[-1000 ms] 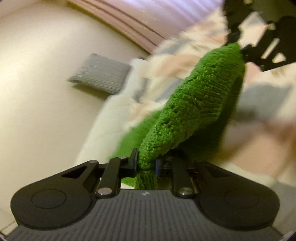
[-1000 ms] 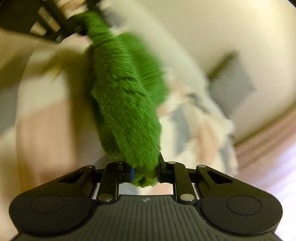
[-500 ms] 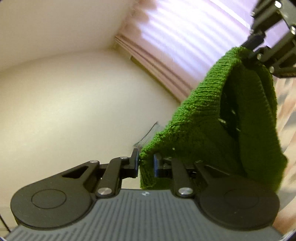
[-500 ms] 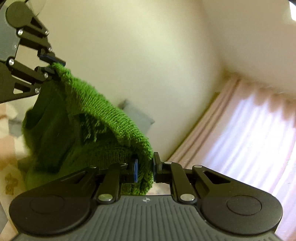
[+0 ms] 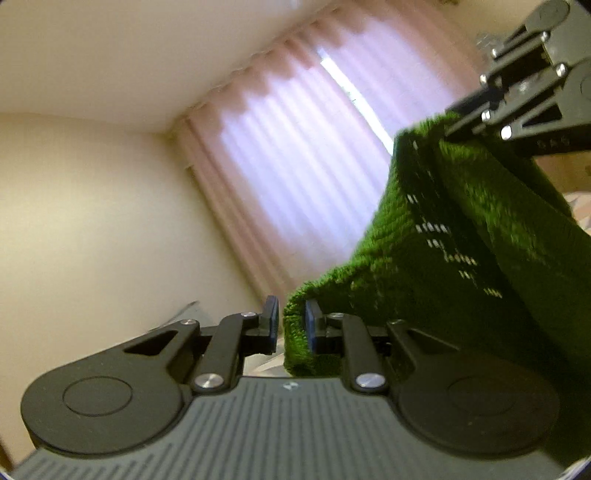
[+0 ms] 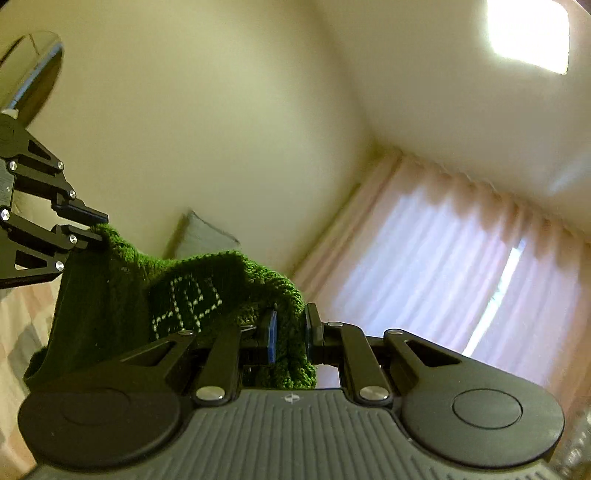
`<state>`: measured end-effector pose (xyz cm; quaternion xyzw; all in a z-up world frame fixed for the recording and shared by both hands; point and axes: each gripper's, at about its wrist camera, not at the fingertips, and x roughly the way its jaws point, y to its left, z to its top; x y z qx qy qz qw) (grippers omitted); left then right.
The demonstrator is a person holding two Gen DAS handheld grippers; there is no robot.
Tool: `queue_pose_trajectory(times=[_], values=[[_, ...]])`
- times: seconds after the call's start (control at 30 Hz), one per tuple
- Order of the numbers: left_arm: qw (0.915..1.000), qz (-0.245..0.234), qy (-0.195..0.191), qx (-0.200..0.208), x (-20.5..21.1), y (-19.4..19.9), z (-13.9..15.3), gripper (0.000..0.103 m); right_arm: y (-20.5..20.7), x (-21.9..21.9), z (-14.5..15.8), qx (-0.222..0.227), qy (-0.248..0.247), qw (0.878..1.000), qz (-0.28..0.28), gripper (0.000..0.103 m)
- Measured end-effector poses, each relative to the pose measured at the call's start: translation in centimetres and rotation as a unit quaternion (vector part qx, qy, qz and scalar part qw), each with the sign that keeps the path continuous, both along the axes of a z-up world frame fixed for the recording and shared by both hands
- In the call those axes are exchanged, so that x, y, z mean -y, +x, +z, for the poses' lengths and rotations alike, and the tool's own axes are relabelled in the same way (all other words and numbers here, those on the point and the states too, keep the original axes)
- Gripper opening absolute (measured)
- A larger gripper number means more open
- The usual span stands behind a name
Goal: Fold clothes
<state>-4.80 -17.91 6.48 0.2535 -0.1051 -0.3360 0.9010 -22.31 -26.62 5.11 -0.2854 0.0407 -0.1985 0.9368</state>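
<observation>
A green knitted garment (image 5: 454, 258) hangs in the air, stretched between my two grippers. My left gripper (image 5: 291, 325) is shut on one edge of it; a thin gap shows beside its left pad. My right gripper (image 6: 290, 332) is shut on the other edge of the garment (image 6: 192, 291). Each gripper shows in the other's view: the right one at the top right (image 5: 517, 107), the left one at the far left (image 6: 85, 229). Light shines through small holes in the knit. The garment's lower part hangs out of view.
Both cameras tilt up at cream walls, the ceiling and pink curtains (image 5: 306, 177) over a bright window. A grey pillow (image 6: 199, 236) shows by the wall. A patterned bedspread (image 6: 22, 325) lies below at the left. A ceiling light (image 6: 528, 33) glows.
Both grippers have lifted the garment up off the bed and tilted upward; the views went from bedspread to wall, curtains and ceiling. The garment now hangs spread between them.
</observation>
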Motion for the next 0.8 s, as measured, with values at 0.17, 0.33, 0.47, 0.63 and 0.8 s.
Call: queue_pose_trajectory(times=[0.17,0.33,0.47,0.63,0.8], values=[[0.9945,-0.052,0.007,-0.091,11.4,3.8,2.3,0.016,1.5,10.3,-3.2,-0.07,0.079,0.99,-0.096,0.011],[0.9567,-0.075,0.094,-0.265,20.4,10.6,-4.6,0.026,5.0,23.0,-12.3,-0.203,0.166,0.924,-0.28,0.058],[0.8914,-0.06,0.191,-0.407,16.9,12.0,-17.5,0.031,-1.6,19.9,-20.6,-0.187,0.334,0.885,-0.265,0.067],[0.7815,-0.047,0.264,-0.563,9.7,6.6,-29.7,0.034,-11.3,12.0,-28.4,-0.18,0.508,0.804,-0.253,0.068],[0.7367,-0.073,0.209,-0.639,5.3,3.4,-35.1,0.05,-14.3,7.8,-31.1,-0.144,0.557,0.787,-0.222,0.086]])
